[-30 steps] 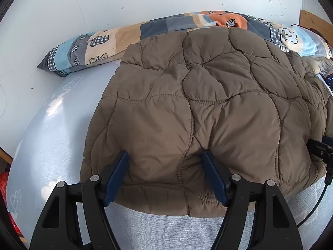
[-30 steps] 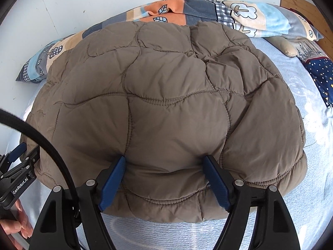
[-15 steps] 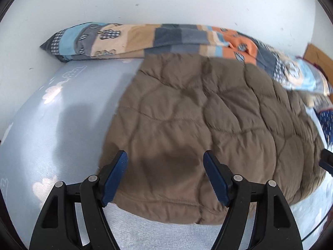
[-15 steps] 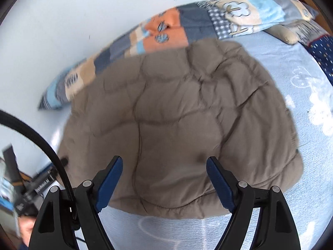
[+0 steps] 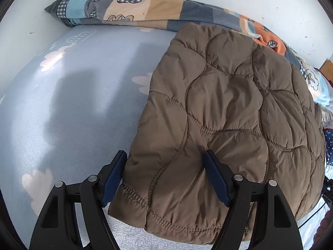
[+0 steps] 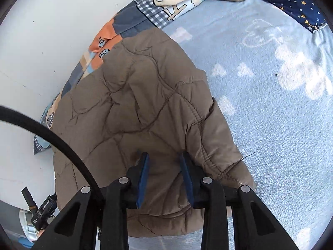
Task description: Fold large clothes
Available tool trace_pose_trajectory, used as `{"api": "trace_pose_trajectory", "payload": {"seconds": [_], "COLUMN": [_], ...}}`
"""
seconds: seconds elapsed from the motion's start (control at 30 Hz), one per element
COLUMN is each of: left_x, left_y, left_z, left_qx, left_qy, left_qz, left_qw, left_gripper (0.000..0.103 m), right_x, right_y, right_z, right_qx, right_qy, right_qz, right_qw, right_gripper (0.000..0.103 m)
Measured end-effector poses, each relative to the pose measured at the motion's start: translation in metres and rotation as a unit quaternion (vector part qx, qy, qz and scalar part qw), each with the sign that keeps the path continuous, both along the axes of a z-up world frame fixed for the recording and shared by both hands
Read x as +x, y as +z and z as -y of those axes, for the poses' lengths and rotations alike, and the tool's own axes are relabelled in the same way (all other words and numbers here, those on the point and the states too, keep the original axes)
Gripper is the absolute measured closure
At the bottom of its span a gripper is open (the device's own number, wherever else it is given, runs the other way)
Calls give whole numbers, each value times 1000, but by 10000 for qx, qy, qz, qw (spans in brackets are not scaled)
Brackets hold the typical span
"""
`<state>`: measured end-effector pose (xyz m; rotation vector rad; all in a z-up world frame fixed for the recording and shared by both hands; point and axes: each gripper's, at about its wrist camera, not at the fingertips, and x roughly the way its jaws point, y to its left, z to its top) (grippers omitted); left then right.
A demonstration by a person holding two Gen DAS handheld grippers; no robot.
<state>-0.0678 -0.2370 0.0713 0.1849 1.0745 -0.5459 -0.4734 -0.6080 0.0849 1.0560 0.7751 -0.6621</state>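
A brown quilted jacket [image 5: 229, 114] lies folded on the bed, its far edge against a patchwork quilt. My left gripper [image 5: 165, 154] stands open and wide over the jacket's near left corner, one finger [image 5: 116, 173] at the fabric's left edge and the other resting on top. In the right wrist view the same jacket [image 6: 135, 104] fills the centre and left. My right gripper [image 6: 164, 156] is at its near right corner. Its jaws are closing, with a puffed ridge of jacket fabric pinched between the blue pads [image 6: 142, 177].
The light blue sheet with white clouds [image 5: 62, 104] [image 6: 270, 114] spreads to both sides of the jacket. A patchwork quilt [image 5: 135, 8] [image 6: 162, 4] runs along the white wall. A navy star pillow [image 6: 291, 2] lies far right. A black cable [image 6: 52, 133] crosses at left.
Both views swung outward: the left gripper went to the jacket's left corner, the right to its right corner. The right jaws went from wide apart to narrow on the fabric.
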Motion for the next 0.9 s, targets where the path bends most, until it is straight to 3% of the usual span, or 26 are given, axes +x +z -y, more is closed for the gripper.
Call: {"api": "trace_pose_trajectory", "payload": {"seconds": [0.17,0.3,0.37,0.5,0.73,0.9], "left_x": [15,30,39,55,73,82], "left_y": [16,31,29,14,-6,-20], "left_z": [-13,-36,-47,-63,-66,-55], "left_qx": [-369,-670,-770,-988,-1513,-1545], "left_qy": [-44,66,92,59,22,-230], "left_qz": [-341,-284,-407,-984,-1620,-1866], "left_qw": [9987,9973,9962,9902,9751,9699], "left_gripper": [27,27,27,27,27,27], "right_x": [-14,-45,-63,-91,-94,-77], "right_y": [21,47,48,28,-5,-23], "right_z": [5,15,24,41,50,50], "right_qx": [82,-308,-348,81,593,727], "right_qy": [-65,-297,-473,-721,-513,-261], "right_qz": [428,662,652,700,830,796], "right_qw": [9990,9969,9961,9949,9935,9938], "right_gripper": [60,25,24,22,15,12]}}
